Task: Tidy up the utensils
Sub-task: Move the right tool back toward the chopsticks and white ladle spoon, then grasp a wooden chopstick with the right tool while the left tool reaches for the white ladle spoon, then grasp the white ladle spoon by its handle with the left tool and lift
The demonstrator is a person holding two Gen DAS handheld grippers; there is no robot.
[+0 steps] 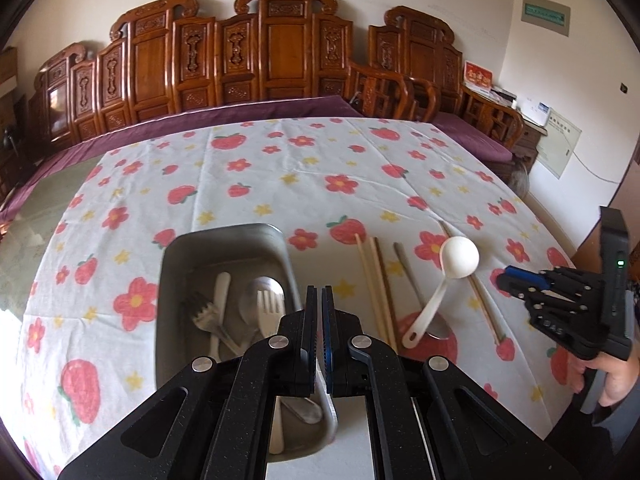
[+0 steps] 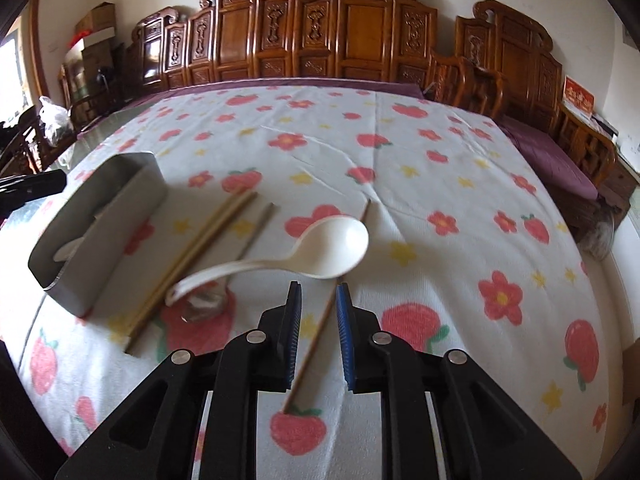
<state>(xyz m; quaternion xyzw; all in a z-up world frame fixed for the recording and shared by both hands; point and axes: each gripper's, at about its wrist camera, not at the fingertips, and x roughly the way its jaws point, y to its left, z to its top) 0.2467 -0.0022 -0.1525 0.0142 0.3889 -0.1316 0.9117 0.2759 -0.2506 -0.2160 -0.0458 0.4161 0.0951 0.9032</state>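
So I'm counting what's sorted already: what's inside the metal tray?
In the metal tray: two metal forks, a metal spoon and a white handle. The left gripper covers the near end, so more may lie there.

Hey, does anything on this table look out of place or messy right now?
Yes. The white ladle lies across other utensils rather than flat: its bowl covers a lone chopstick, its handle a metal spoon. Two chopsticks also sit loose on the tablecloth, outside the metal tray. Nothing looks spilled or damaged.
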